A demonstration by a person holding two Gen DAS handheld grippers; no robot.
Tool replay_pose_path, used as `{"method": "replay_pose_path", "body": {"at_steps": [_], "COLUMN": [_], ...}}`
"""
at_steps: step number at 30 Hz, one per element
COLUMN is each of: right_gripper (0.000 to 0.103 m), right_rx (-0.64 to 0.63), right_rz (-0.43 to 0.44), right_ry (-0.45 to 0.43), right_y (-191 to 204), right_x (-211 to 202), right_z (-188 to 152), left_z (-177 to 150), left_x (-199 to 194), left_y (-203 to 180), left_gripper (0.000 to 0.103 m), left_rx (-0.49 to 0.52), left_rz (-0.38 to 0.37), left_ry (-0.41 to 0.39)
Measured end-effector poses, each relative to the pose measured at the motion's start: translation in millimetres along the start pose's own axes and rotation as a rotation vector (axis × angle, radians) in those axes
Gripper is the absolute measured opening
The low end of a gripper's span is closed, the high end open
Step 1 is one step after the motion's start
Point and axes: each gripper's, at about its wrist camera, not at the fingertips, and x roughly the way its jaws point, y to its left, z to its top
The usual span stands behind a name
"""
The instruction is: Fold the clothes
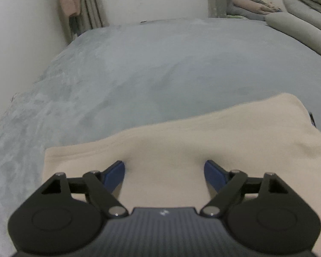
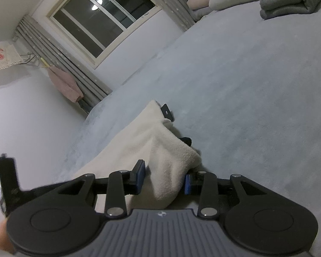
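Cream fleece garment (image 1: pixel 182 132) lies on grey bed (image 1: pixel 139 64) | left gripper (image 1: pixel 164 171) jaws spread wide above it, empty | right gripper (image 2: pixel 163 176) jaws partly closed, pinching a fleece fold.

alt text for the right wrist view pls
The right tool has a bunched fold of cream fleece garment between its fingers on a grey-blue bed. Behind: a dark window, grey curtains, folded bedding.
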Motion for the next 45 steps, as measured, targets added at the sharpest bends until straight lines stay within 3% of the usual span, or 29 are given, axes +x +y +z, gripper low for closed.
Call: {"method": "replay_pose_path", "body": {"at_steps": [6, 11, 16, 20, 28, 35, 45], "right_gripper": [0.035, 0.035, 0.035, 0.035, 0.035, 0.035, 0.036], "right_rx": [0.001, 0.0, 0.0, 0.004, 0.007, 0.011, 0.011], "right_rz": [0.011, 0.015, 0.018, 0.023, 0.028, 0.034, 0.039], "right_ry": [-0.005, -0.005, -0.004, -0.005, -0.01, -0.013, -0.013], "right_y": [-3.3, -3.9, -5.4, -6.6, -5.5, -6.7, -8.3], "right_x": [1.9, 2.7, 2.5, 3.5, 5.6, 7.4, 9.7], "right_z": [-0.5, -1.9, -0.3, 0.2, -0.2, 0.3, 2.5], "left_z": [8.3, 3.7, -26.8, -57.0, -90.4, -115.1, -134.0], "left_x": [11.8, -0.5, -28.6, -50.1, -90.8, -104.8, -113.8], "left_y": [-5.9, -3.7, -7.5, -6.5, -22.8, -20.6, -29.1], "left_gripper": [0.088, 0.084, 0.083, 0.084, 0.083, 0.083, 0.083], "left_rx": [0.008, 0.006, 0.042, -0.007, 0.022, -0.041, -0.026], "left_rz": [0.05, 0.035, 0.031, 0.036, 0.099, 0.074, 0.096], "left_ry": [0.017, 0.022, -0.009, -0.056, -0.125, -0.13, -0.161]}}
